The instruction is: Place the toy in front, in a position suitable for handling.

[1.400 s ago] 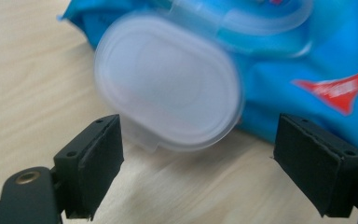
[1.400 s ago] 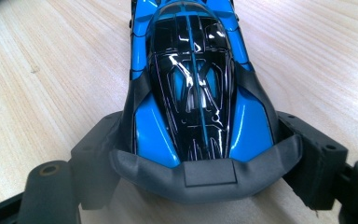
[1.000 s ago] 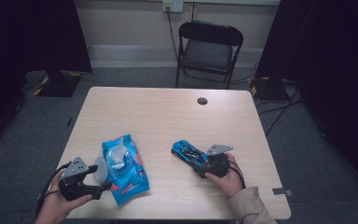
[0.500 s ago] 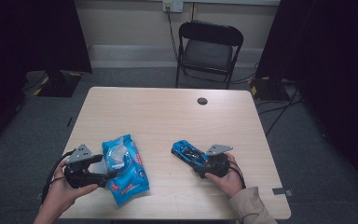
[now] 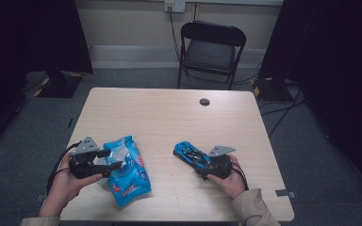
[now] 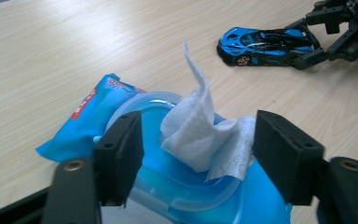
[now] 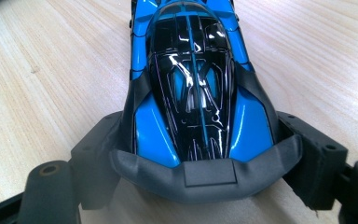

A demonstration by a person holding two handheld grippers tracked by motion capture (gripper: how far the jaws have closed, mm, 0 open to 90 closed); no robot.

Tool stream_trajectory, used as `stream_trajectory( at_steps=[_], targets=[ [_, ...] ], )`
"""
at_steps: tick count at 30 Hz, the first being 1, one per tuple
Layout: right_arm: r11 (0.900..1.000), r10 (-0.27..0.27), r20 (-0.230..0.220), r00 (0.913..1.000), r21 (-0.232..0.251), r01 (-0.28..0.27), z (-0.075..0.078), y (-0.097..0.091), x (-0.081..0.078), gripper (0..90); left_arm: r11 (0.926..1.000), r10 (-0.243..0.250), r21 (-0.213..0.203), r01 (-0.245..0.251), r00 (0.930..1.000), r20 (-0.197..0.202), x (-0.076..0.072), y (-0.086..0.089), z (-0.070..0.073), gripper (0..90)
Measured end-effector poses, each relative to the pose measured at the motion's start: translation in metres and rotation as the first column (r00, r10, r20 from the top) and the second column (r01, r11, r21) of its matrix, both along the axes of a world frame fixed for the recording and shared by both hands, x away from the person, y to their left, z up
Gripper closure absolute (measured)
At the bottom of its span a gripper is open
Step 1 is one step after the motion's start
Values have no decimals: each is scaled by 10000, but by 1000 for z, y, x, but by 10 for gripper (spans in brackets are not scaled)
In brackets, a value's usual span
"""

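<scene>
A blue wipes pack [image 5: 128,181] lies near the table's front left with its lid open. A white wipe [image 6: 196,121] stands up out of the lid opening. My left gripper [image 5: 112,159] reaches over the pack with one jaw on each side of the wipe [image 5: 118,151]. Its jaws have just been closing, and gaps still show beside the wipe in the left gripper view [image 6: 198,140]. A blue and black toy car [image 5: 191,153] rests on the table at the right. My right gripper [image 5: 203,163] is shut on the car's rear [image 7: 191,84], both pads against its sides.
The light wooden table [image 5: 169,113] has a small black round cap [image 5: 204,101] near its far edge. A black folding chair [image 5: 212,47] stands beyond the table. Cables run over the grey floor at the right.
My left gripper has moved right onto the wipes pack and its jaws have narrowed around the wipe. The right gripper and the car have kept still.
</scene>
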State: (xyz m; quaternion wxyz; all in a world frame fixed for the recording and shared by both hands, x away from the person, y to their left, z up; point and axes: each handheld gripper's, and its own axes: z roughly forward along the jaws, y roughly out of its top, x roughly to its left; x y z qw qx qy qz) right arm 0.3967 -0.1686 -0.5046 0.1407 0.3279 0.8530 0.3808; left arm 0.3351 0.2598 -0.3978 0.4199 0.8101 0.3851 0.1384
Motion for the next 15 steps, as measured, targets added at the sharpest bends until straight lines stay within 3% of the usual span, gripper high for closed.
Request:
stream_trajectory(
  at_steps=[7, 15],
  targets=[
    [10000, -2, -3, 10000, -2, 2, 0, 0, 0, 224, 9997, -27, -239, 24, 9999, -101, 4, -4, 8, 401],
    [10000, -1, -2, 10000, 1, 1, 0, 0, 0, 225, 10000, 11, -1, -11, 9995, -313, 10, -8, 8, 459]
  ],
)
